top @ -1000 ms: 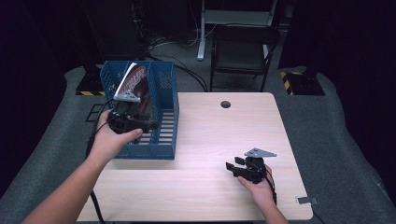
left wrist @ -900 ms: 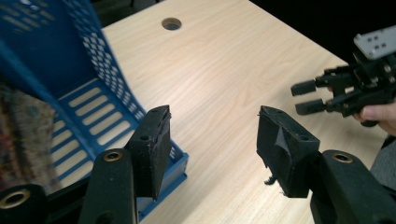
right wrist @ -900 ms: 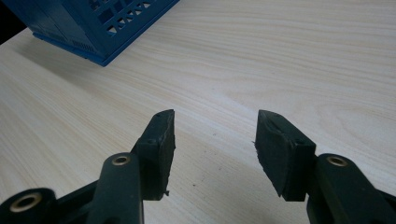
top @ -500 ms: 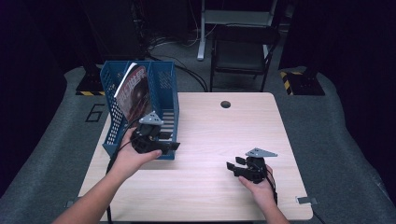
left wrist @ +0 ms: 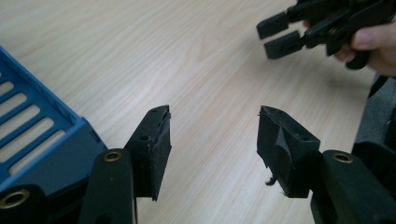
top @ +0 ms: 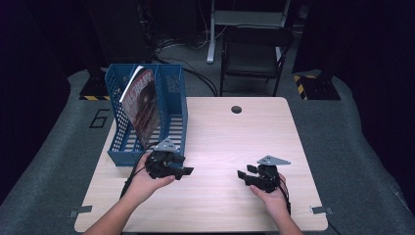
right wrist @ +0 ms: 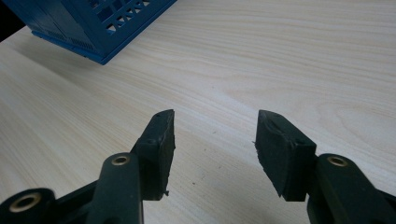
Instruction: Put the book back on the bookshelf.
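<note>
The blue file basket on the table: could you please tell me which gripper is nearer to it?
Left. The left gripper sits just off the blue file basket at its front corner; the right gripper rests well off to its right.

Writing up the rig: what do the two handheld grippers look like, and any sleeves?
Both the left gripper and the right gripper are black, each topped by a grey three-cornered plate and trailing a black cable. Jaws are black with brass-coloured pivot pins and dark, slightly frayed pads. Forearms are bare, no sleeves visible.

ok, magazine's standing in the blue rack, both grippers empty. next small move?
Probably just rest the left gripper on the table like the right gripper. The magazine leans inside the blue rack, and both grippers are open, holding nothing.
</note>
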`<action>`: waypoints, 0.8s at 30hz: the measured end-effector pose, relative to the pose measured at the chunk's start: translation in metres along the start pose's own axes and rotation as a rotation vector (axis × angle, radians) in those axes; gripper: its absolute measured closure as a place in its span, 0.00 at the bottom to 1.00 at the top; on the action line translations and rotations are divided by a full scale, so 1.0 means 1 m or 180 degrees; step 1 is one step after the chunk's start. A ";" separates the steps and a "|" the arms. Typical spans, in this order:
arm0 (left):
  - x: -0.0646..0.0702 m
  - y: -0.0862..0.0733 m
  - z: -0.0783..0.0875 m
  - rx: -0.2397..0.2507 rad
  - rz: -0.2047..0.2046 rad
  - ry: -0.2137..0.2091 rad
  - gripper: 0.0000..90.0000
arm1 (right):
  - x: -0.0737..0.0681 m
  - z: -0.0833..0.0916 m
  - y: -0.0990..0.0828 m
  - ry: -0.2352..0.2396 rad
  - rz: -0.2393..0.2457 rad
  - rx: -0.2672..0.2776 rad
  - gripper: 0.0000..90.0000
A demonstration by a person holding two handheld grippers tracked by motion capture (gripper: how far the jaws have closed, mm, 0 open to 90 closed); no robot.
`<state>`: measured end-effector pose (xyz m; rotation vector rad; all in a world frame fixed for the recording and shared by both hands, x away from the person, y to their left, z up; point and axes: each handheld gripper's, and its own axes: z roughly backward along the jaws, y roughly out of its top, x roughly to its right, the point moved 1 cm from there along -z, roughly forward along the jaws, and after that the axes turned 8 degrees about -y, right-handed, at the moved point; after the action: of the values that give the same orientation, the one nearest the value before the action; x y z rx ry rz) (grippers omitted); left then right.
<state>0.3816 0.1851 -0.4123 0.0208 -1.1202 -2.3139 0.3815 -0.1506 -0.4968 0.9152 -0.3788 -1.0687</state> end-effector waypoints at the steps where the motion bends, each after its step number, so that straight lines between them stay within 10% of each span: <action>1: 0.000 0.000 0.000 0.0000 0.0000 0.0000 0.50 | 0.000 0.000 0.000 0.0000 0.0000 0.0000 0.52; 11: -0.001 -0.042 -0.023 -0.0061 -0.0041 0.0036 0.49 | -0.001 -0.001 -0.001 0.0003 0.0017 -0.0023 0.52; 24: 0.006 -0.067 -0.041 -0.0053 -0.0080 -0.0251 0.49 | -0.005 -0.005 -0.003 0.0007 0.0055 -0.0103 0.52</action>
<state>0.3546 0.1856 -0.4868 -0.0634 -1.1453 -2.3644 0.3806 -0.1447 -0.5015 0.8827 -0.3661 -1.0550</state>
